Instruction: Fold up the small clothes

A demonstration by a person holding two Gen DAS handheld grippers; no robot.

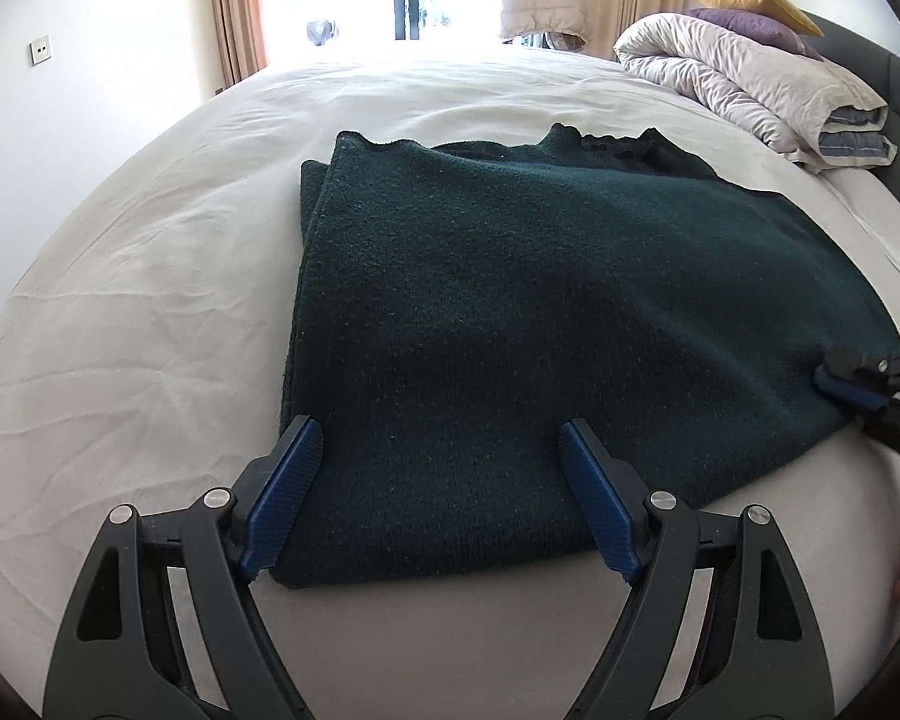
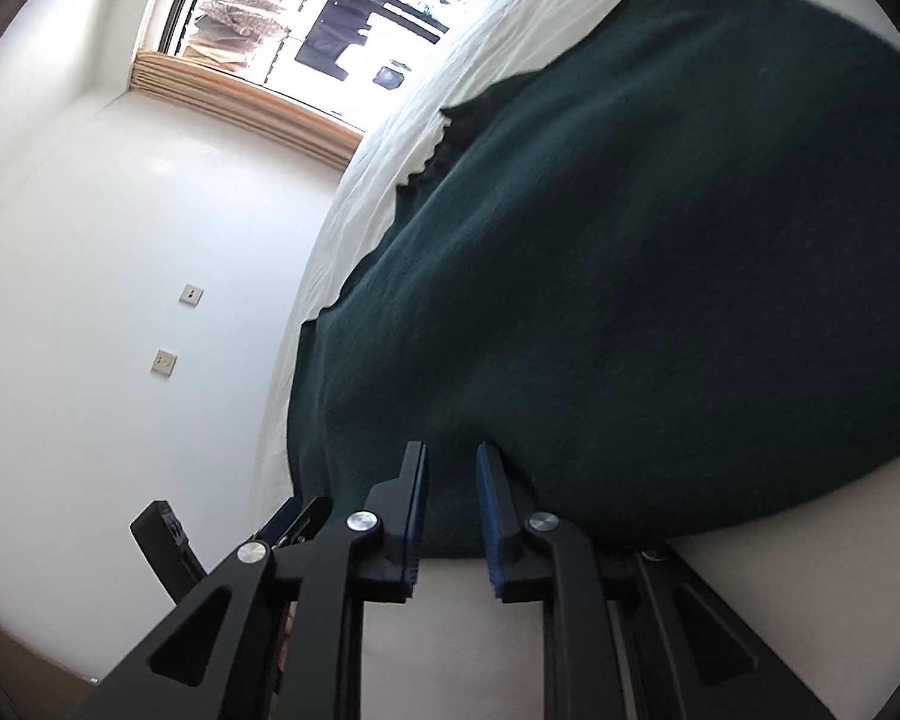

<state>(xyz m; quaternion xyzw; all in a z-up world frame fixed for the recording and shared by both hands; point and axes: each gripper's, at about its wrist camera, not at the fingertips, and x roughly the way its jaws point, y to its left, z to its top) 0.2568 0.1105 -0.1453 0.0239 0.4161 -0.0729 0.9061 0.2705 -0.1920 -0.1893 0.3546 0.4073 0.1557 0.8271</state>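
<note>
1. While lying on the white bed [image 1: 120, 276], near its front edge, already folded once at least: dark green sweater [image 1: 510, 324], doubled layers showing along its left side, collar at the far end.
2. Left hand-held gripper [image 1: 438, 450]: jaws spread wide, straddling the near left part of the hem, blue pads [image 1: 285, 492] resting at the cloth but clamping nothing.
3. Right hand-held gripper [image 2: 451, 468]: rolled on its side at the near right corner, jaws narrowed to a small gap with the sweater's edge between them. Seemingly not pinched tight yet; from the left wrist view, only its tip visible at the cloth's edge.
4. Likely step in hand: taking both near corners to carry the hem over toward the collar.
5. To do it well: close each pair of jaws over every layer at the corner, not just the top one, since thick knit slips and a lower layer left behind drags into a crooked fold.
6. Move the left one outward to the true corner before closing; a bite in mid-hem lets the corner droop.
7. Lift both corners level and together, keeping the hem taut between them, so the crease lands straight across.
8. Lay the hem down just short of the collar, then release without tugging.
9. Beyond, well apart from the work: rolled duvet [image 1: 750, 84] and pillows at the headboard.
</note>
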